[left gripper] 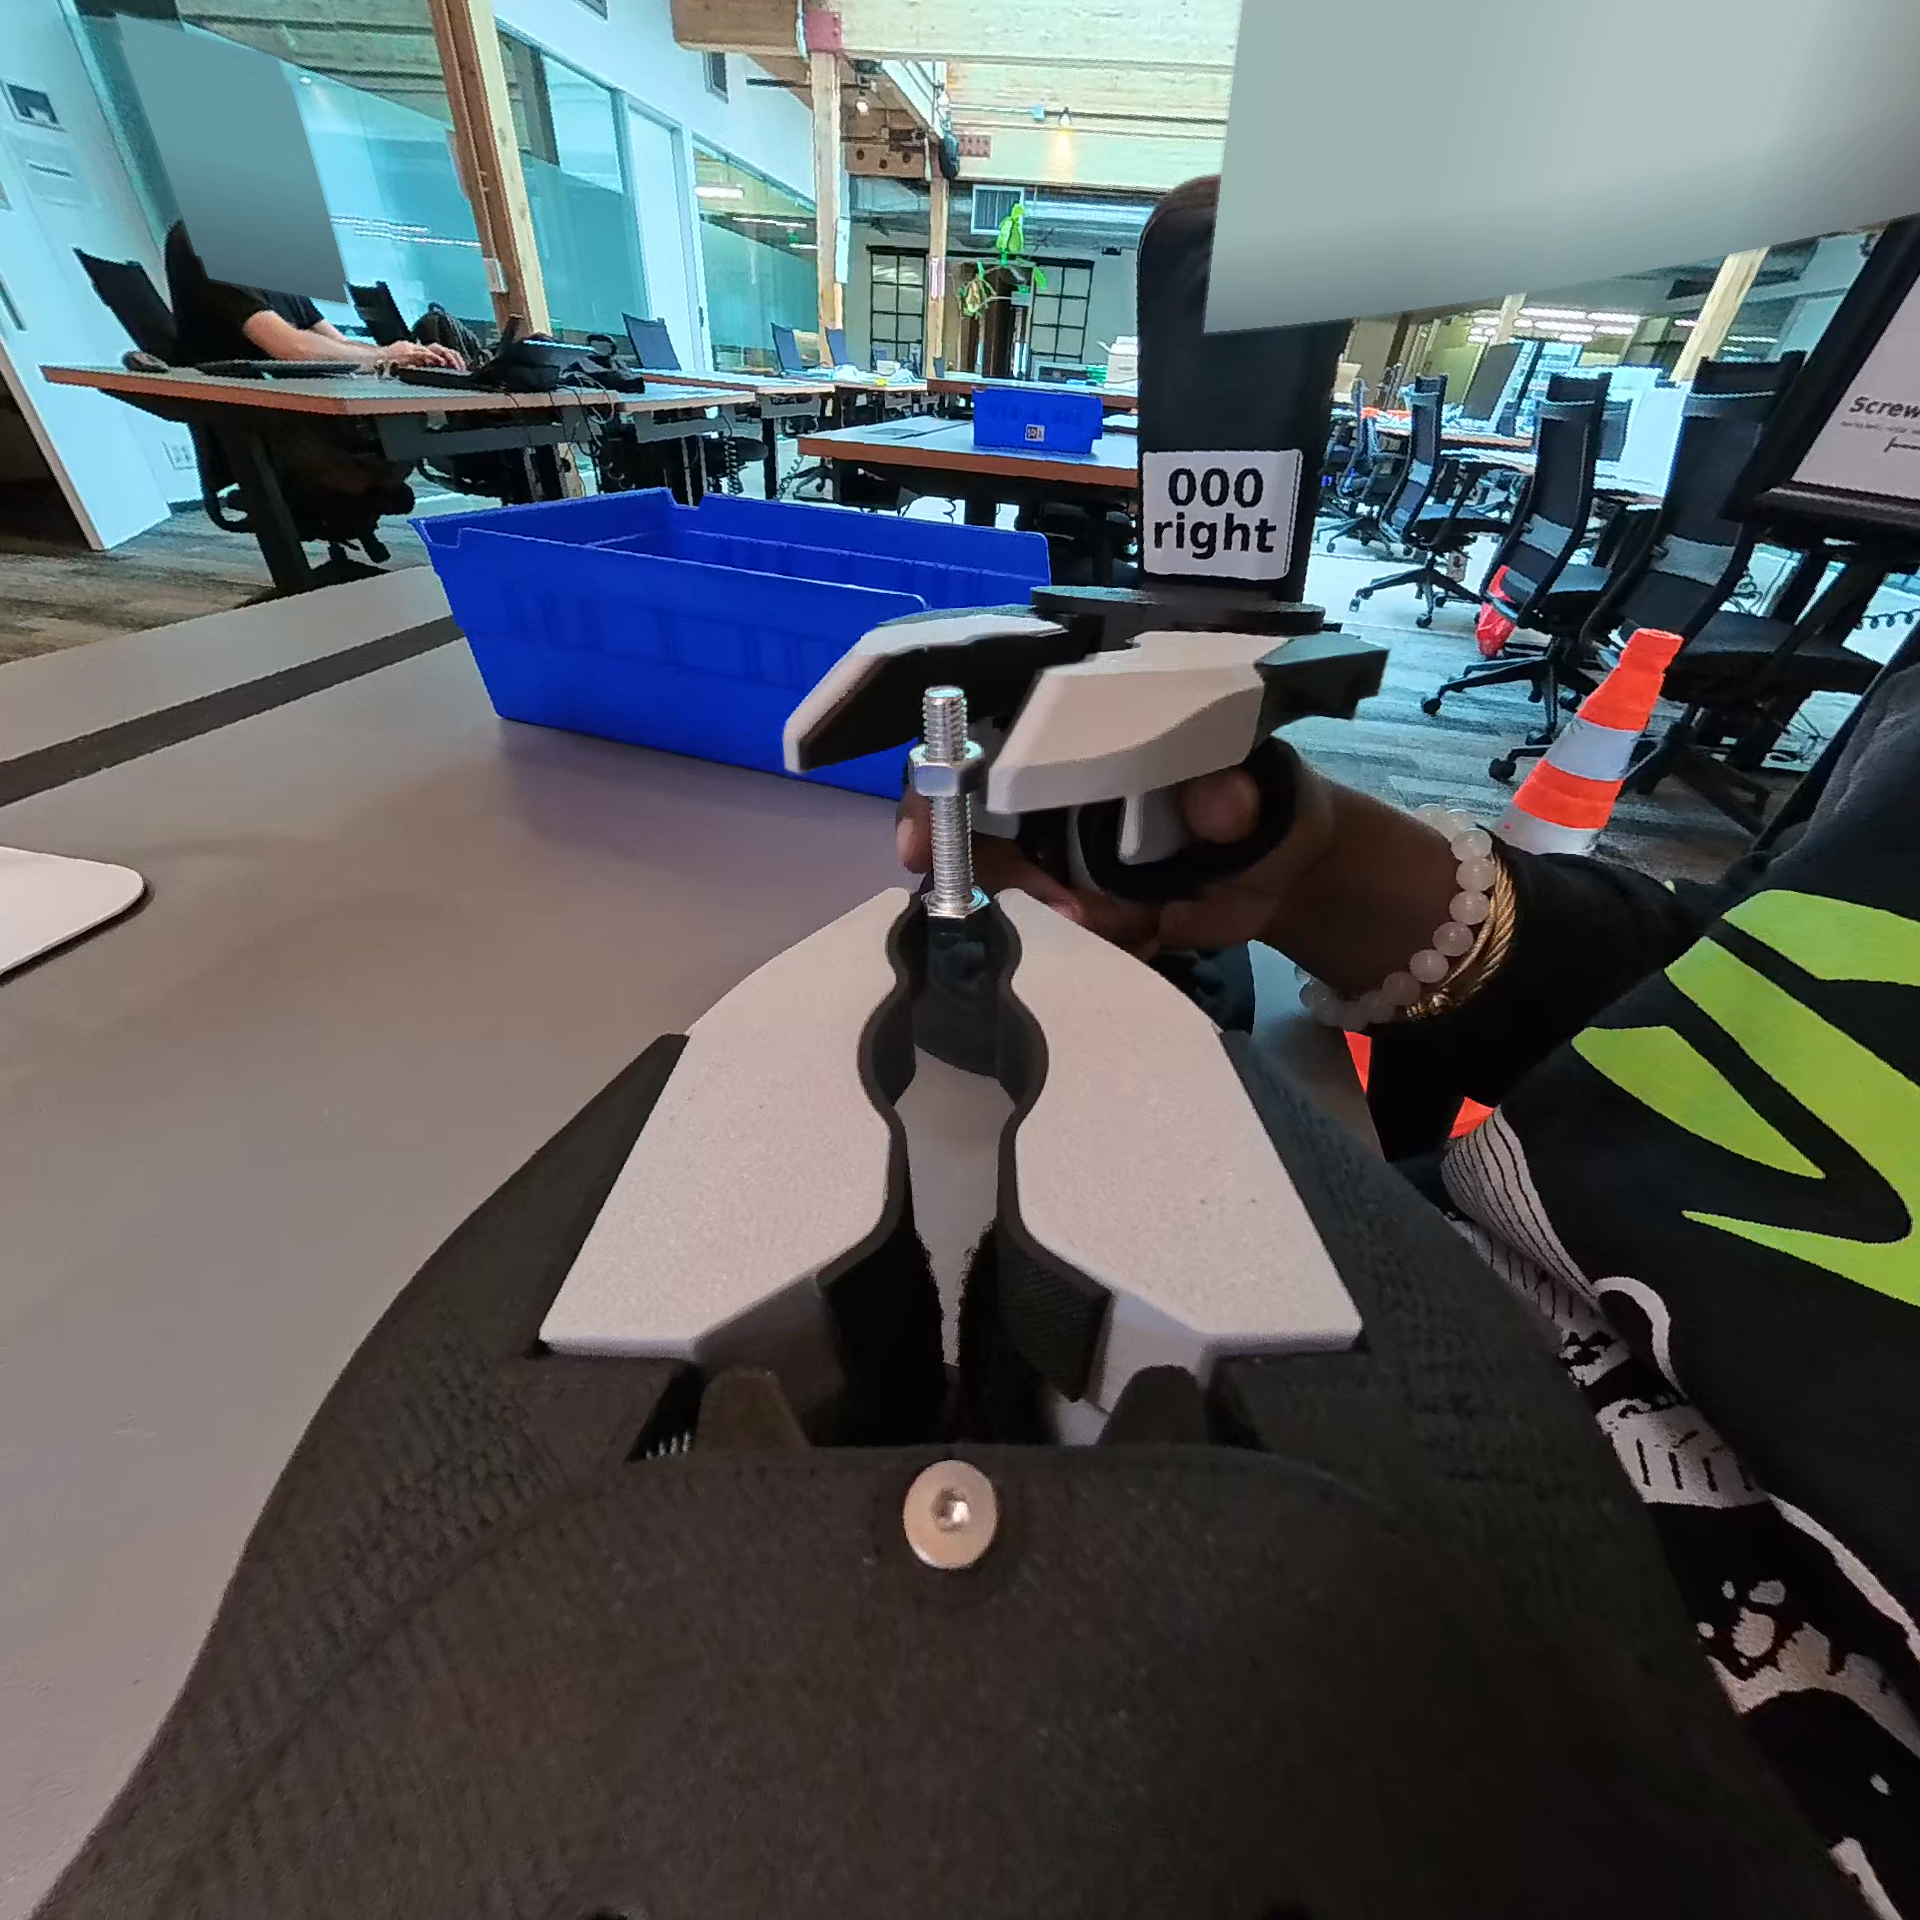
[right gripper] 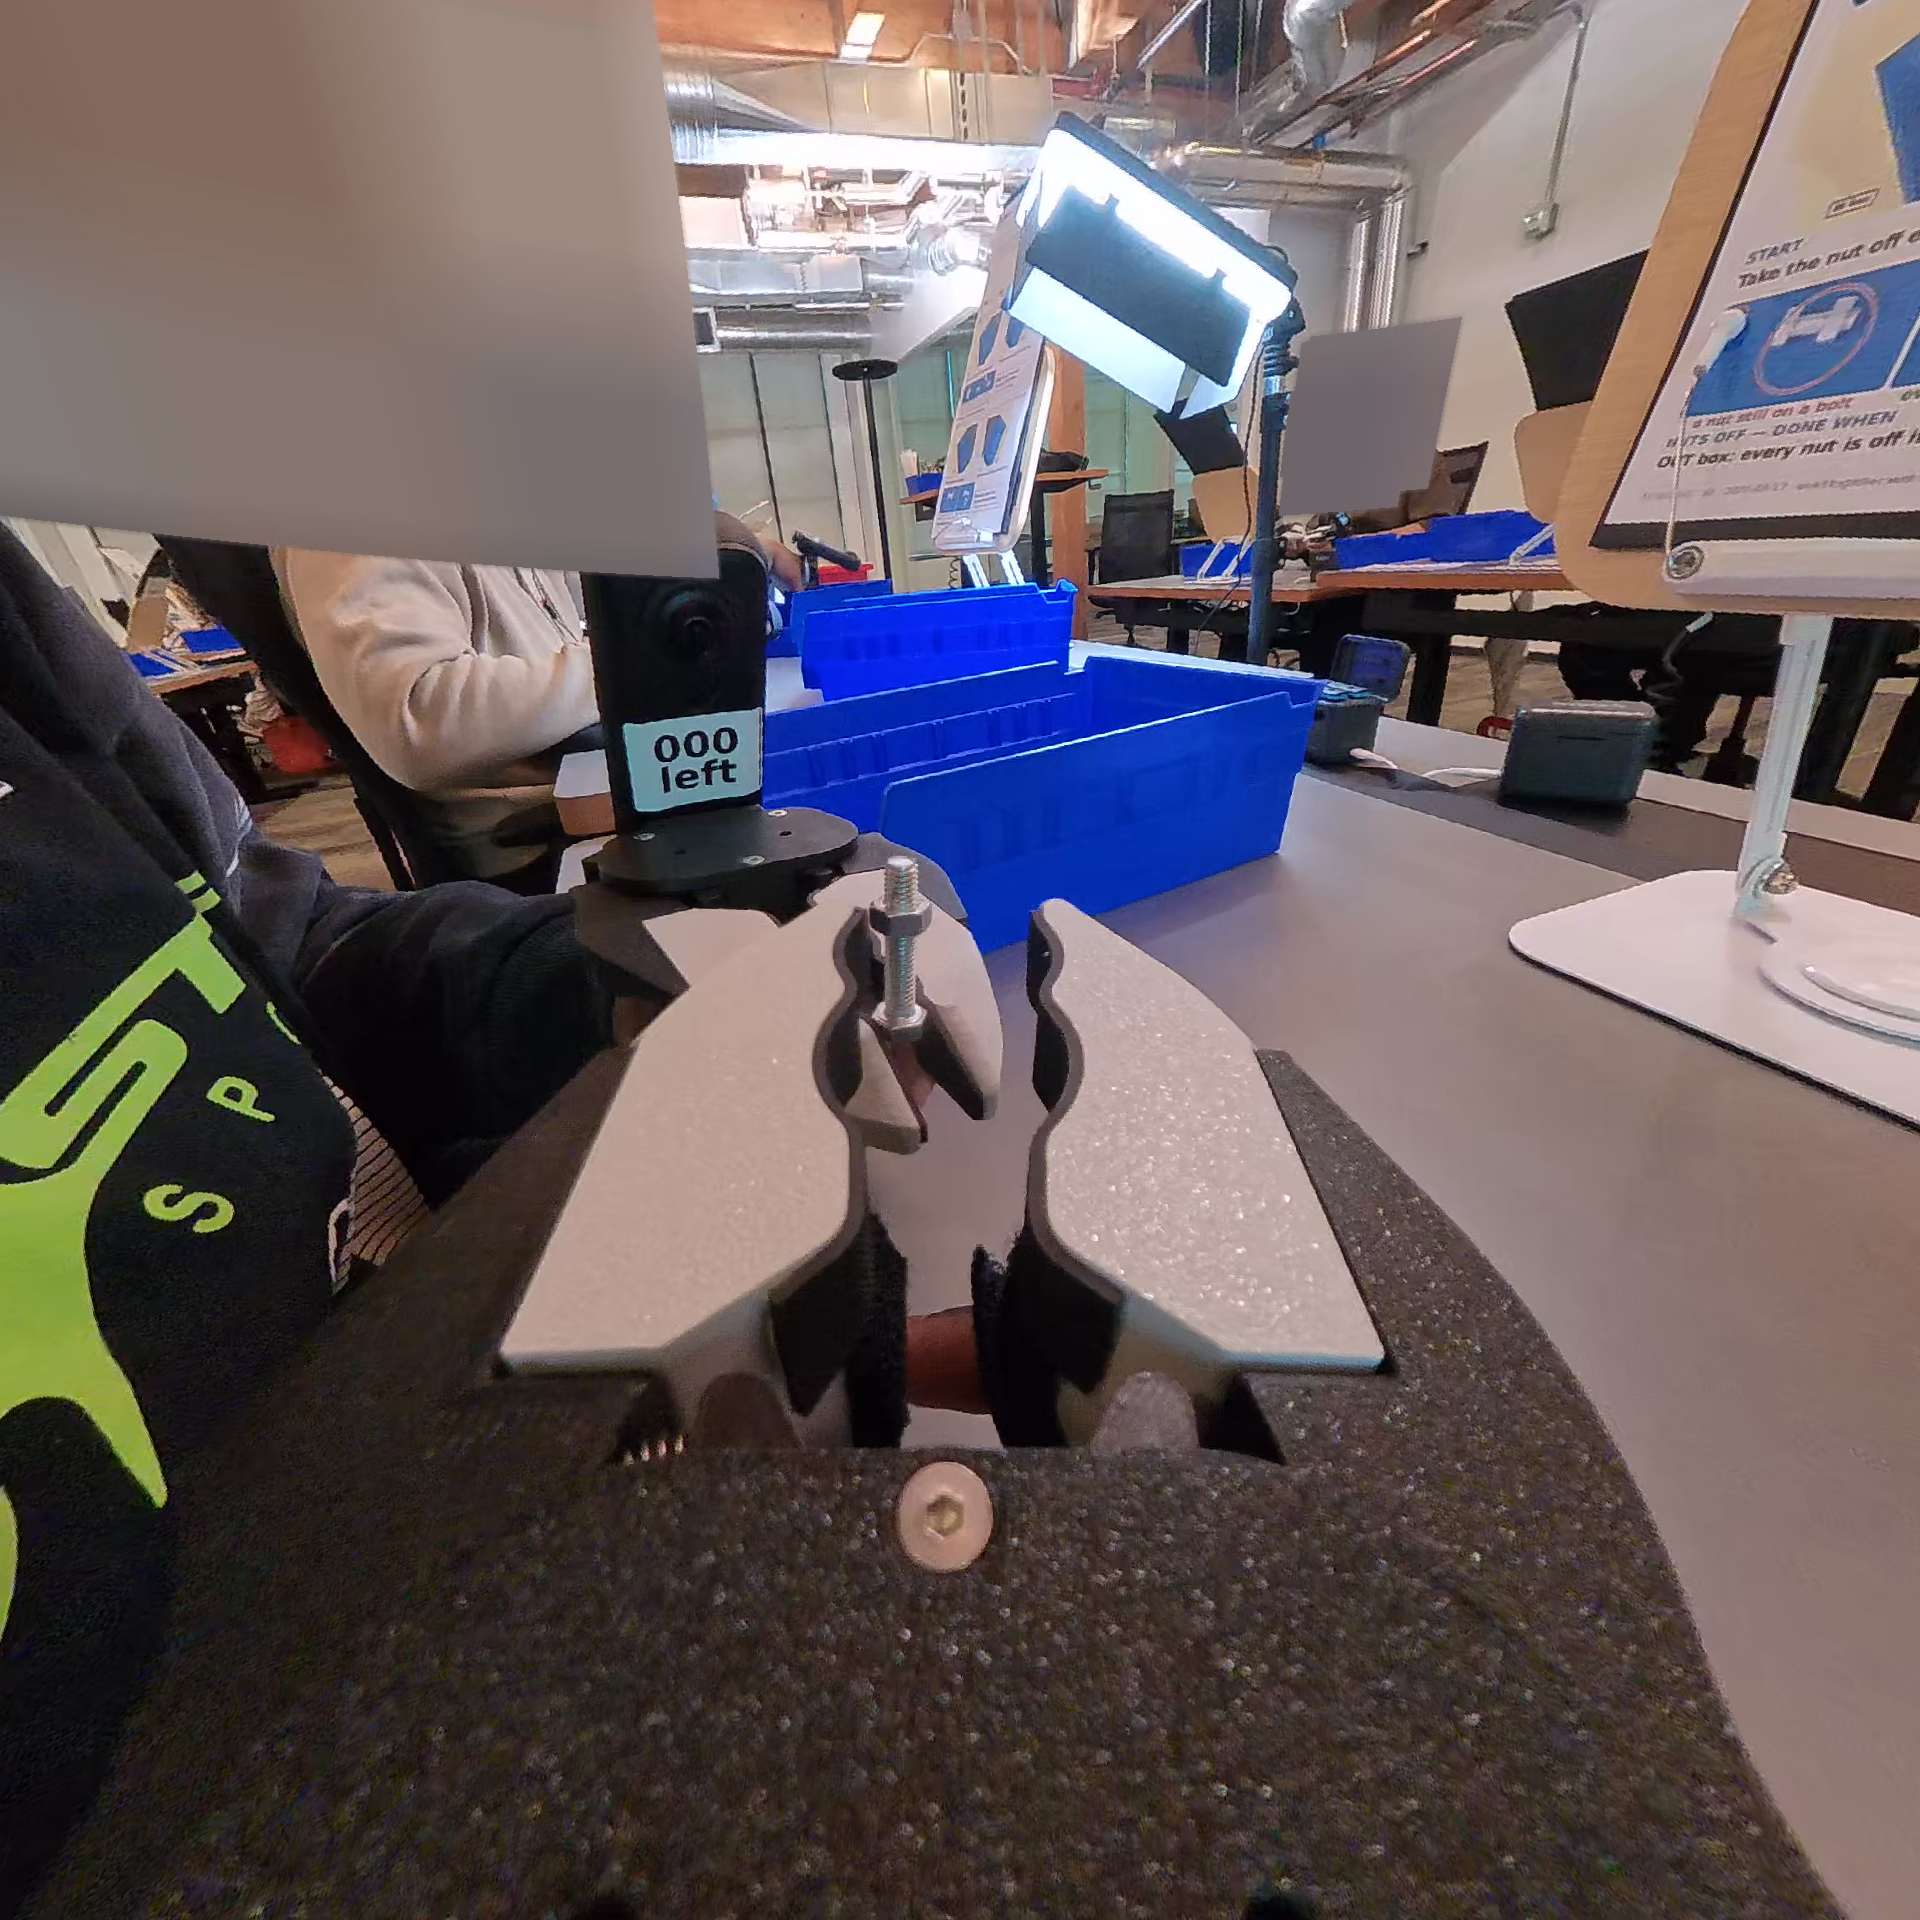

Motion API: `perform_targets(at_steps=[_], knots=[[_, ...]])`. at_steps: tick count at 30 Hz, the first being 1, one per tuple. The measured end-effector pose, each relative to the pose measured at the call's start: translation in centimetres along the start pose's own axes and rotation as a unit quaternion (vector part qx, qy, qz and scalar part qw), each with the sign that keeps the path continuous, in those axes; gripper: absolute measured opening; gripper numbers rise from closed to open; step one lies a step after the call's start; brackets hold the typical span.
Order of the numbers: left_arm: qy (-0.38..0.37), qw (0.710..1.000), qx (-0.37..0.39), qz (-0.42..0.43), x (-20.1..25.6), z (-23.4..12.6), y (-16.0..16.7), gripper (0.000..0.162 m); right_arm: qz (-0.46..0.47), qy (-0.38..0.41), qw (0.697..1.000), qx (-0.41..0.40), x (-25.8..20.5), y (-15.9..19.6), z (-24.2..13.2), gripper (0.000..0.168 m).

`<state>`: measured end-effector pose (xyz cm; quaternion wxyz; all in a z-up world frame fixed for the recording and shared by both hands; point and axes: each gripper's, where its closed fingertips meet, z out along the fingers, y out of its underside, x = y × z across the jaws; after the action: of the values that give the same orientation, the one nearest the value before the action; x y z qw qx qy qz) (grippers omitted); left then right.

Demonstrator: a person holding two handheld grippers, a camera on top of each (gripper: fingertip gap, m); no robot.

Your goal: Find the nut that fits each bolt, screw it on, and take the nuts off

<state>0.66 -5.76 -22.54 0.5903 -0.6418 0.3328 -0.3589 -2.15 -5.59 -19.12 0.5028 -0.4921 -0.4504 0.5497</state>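
A silver threaded bolt (left gripper: 948, 831) stands upright, its head pinched between the tips of my left gripper (left gripper: 951, 914), which is shut on it above the grey table (left gripper: 312, 935). A hex nut (left gripper: 945, 771) sits on the thread a little below the bolt's top end. My right gripper (left gripper: 902, 771) is level with the nut, one finger on each side, and is open. In the right wrist view, the bolt (right gripper: 900, 977) and nut (right gripper: 900, 921) stand close to the inner edge of the left finger of my right gripper (right gripper: 951, 925), with a wide gap to the right finger. The left gripper (right gripper: 904, 1039) holds the bolt head there.
A blue plastic bin (left gripper: 675, 623) (right gripper: 1081, 790) stands on the table beyond the grippers. A white stand base (right gripper: 1662, 956) carrying an instruction board (right gripper: 1766, 312) is at the right, and its corner shows in the left wrist view (left gripper: 52, 904). An orange cone (left gripper: 1590, 748) stands on the floor. My left and right fingertips are right by each other.
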Motion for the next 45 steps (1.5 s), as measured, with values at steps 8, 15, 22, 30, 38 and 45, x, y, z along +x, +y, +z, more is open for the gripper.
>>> perform_targets(at_steps=[8, 15, 22, 30, 38, 45], knots=[[0.0, 1.0, 0.004, -0.004, -0.1, -0.1, -0.1, 0.01, -0.003, 0.018, 1.0, 0.018, 0.8, -0.7, -1.5, 0.013], [0.0, 1.0, 0.001, -0.002, 0.0, 0.0, 0.0, 0.01, -0.002, -0.006, 1.0, 0.007, -0.3, -0.3, -0.2, 0.032], [0.003, 1.0, 0.002, 0.0, 0.1, 0.0, -0.1, 0.01, -0.006, 0.0, 1.0, 0.001, -0.1, -0.1, 0.2, 0.031], [0.002, 1.0, 0.002, -0.001, 0.0, 0.0, 0.0, 0.01, -0.012, 0.021, 1.0, 0.018, 0.8, -0.7, -1.5, 0.015], [0.003, 1.0, -0.001, 0.002, 0.1, 0.0, 0.0, 0.01, -0.015, -0.008, 1.0, 0.002, -0.4, -0.2, 0.3, 0.032], [0.006, 1.0, 0.002, 0.004, 0.2, 0.0, 0.0, 0.01, -0.019, -0.002, 1.0, -0.002, -0.1, -0.2, 0.3, 0.031]])
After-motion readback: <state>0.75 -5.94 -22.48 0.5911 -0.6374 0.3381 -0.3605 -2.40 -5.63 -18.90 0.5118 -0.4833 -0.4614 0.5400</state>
